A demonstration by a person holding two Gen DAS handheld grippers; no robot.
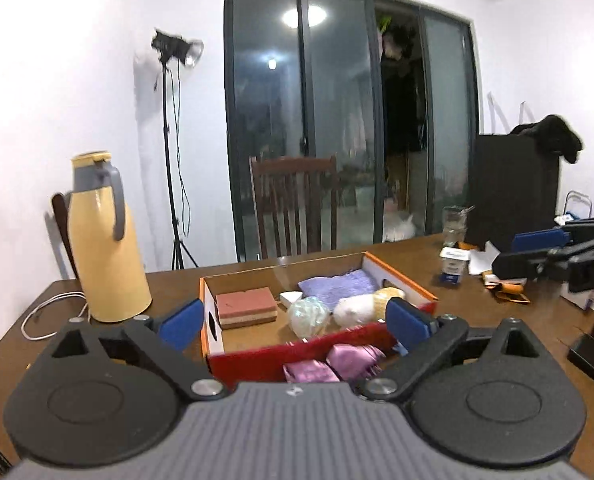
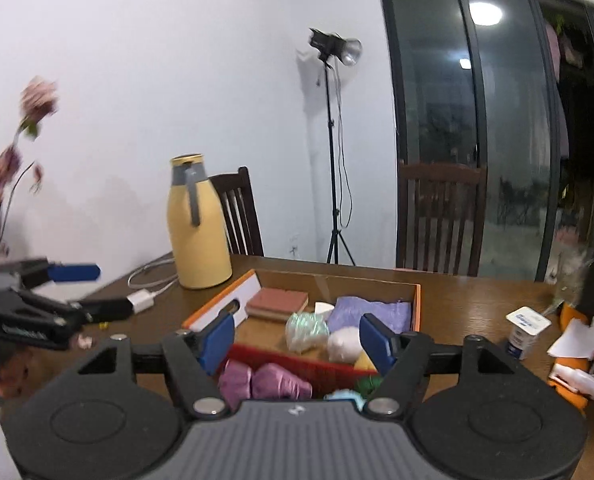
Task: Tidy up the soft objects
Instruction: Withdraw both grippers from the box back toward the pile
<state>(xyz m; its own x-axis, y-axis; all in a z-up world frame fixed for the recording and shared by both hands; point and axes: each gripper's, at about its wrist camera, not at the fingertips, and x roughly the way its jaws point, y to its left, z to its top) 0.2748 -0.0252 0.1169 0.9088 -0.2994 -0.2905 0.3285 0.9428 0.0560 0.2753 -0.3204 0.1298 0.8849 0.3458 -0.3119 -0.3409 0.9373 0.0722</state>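
An open orange and red cardboard box (image 1: 401, 276) lies on the wooden table. Inside are a pink sponge block (image 1: 246, 307), a lilac cloth (image 1: 337, 288), a crinkled clear bag (image 1: 308, 316) and a white plush (image 1: 355, 308). A pink satin cloth (image 1: 337, 364) lies on the table in front of the box's red wall. My left gripper (image 1: 293, 322) hovers before the box, open and empty. My right gripper (image 2: 297, 340) is also open and empty, above the pink satin cloth (image 2: 265, 384) and a green and a teal soft thing (image 2: 367, 384). Each gripper shows at the other view's edge.
A yellow thermos jug (image 1: 105, 240) and a white cable (image 1: 45, 316) stand left of the box. A yogurt cup (image 1: 453, 264), a glass (image 1: 455, 220), papers and orange items lie to the right. Wooden chairs (image 1: 297, 204), a light stand (image 1: 173, 160) and glass doors are behind the table.
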